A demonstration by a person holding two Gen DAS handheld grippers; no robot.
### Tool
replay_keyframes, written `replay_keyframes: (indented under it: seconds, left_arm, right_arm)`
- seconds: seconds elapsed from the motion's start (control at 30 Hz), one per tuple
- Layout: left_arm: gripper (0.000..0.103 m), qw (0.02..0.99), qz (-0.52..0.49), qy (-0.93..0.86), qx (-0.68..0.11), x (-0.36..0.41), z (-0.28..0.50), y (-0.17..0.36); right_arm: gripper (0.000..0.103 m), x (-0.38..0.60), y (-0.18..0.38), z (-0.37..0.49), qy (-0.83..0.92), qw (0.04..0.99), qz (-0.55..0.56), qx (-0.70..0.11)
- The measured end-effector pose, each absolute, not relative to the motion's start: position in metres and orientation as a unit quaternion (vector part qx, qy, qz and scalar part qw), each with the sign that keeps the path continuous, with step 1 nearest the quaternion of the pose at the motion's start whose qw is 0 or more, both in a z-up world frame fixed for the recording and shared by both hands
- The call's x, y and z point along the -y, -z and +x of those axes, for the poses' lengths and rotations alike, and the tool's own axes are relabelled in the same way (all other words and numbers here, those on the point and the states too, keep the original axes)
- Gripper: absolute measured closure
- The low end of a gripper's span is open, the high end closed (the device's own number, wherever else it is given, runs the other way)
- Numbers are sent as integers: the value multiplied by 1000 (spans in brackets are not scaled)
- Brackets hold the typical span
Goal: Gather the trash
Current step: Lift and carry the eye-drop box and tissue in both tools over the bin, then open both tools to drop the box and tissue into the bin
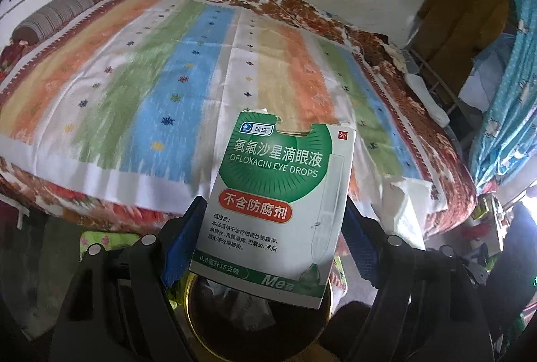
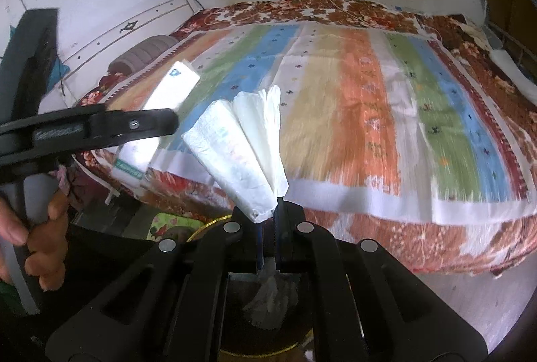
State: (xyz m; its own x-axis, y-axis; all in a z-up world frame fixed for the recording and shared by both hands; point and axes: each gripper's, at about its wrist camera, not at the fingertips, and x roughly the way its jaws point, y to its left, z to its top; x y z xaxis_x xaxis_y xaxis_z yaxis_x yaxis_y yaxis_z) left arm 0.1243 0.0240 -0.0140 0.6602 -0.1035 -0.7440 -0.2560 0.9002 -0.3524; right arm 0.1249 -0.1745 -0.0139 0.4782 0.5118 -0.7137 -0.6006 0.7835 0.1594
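We hold two handheld grippers out over the near edge of a bed, both tilted downward. In the left wrist view, our left gripper (image 1: 268, 227) has its jaws set wide and clamped on the sides of a flat green and white medicine box (image 1: 275, 200), blue pads pressing its left and right edges. The box stands tilted, its top flap torn open. Its front reads "OFLOXACIN EYE DROPS" beneath a line of large Chinese characters, with a red oval label in Chinese lower down and "Me" near the bottom edge. Directly below the box we see a dark round bin (image 1: 261, 321) with a gold rim, crumpled scraps inside.

In the right wrist view, our right gripper (image 2: 272, 204) has its jaws pinched nearly together on a bundle of white wrappers (image 2: 241, 147), which fan upward from the fingertips. The faint print on them is too blurred to read. Our left hand (image 2: 37, 227) grips the other tool's handle at the left edge of the view.

Behind both lies a striped bedspread (image 1: 161, 66) in orange, green, blue and white.
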Motion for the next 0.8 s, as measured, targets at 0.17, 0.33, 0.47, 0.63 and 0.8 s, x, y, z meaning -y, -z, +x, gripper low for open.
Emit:
replay_keyframes:
  seconds: [0.17, 0.33, 0.47, 0.63, 0.8]
  left_arm:
    - [26, 888, -211, -28, -408, -13, 107, 17]
    - [26, 885, -222, -18, -410, -6, 86, 25]
    - [26, 878, -220, -13, -425, 2, 76, 35]
    - [26, 872, -224, -11, -435, 8, 69, 42]
    - [26, 854, -241, -7, -461, 11, 69, 57]
  right_arm:
    - [100, 182, 20, 110, -324, 851, -43, -411]
    - [100, 189, 30, 94, -315, 845, -40, -430]
    - [100, 191, 39, 82, -311, 840, -41, -443]
    - [100, 190, 50, 73, -310, 829, -46, -463]
    - [99, 189, 69, 74, -296, 812, -42, -502]
